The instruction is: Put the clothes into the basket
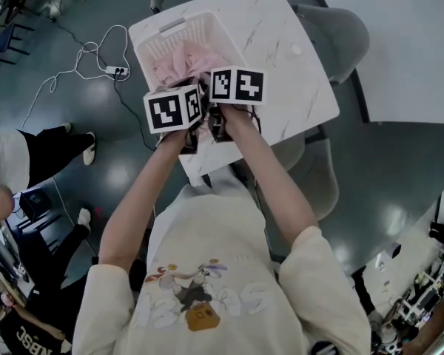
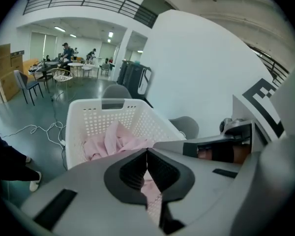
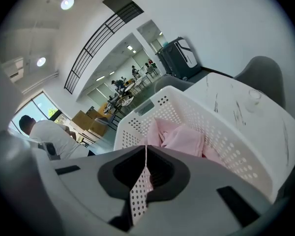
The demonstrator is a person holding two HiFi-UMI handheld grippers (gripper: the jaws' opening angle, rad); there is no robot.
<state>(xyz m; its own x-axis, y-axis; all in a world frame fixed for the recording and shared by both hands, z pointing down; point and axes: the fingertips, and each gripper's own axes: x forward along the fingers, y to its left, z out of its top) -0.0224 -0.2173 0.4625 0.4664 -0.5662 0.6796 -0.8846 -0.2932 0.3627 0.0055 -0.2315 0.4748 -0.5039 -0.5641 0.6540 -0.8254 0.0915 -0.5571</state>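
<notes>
Left gripper [image 2: 147, 155] and right gripper [image 3: 146, 154] each have the jaws pressed together with nothing between them, and in the head view they are held side by side over the near end of the basket, marker cubes on top. Pink clothes [image 1: 183, 63] lie bunched inside the white perforated laundry basket [image 1: 157, 41], clear of both grippers, and the basket sits on a white marble-look table [image 1: 288, 87]. Grey chairs [image 1: 339, 29] stand round the table, with a white cable [image 1: 74, 65] and a power strip [image 1: 117, 70] on the dark floor at left and another person [image 1: 29, 154] at the left edge.
</notes>
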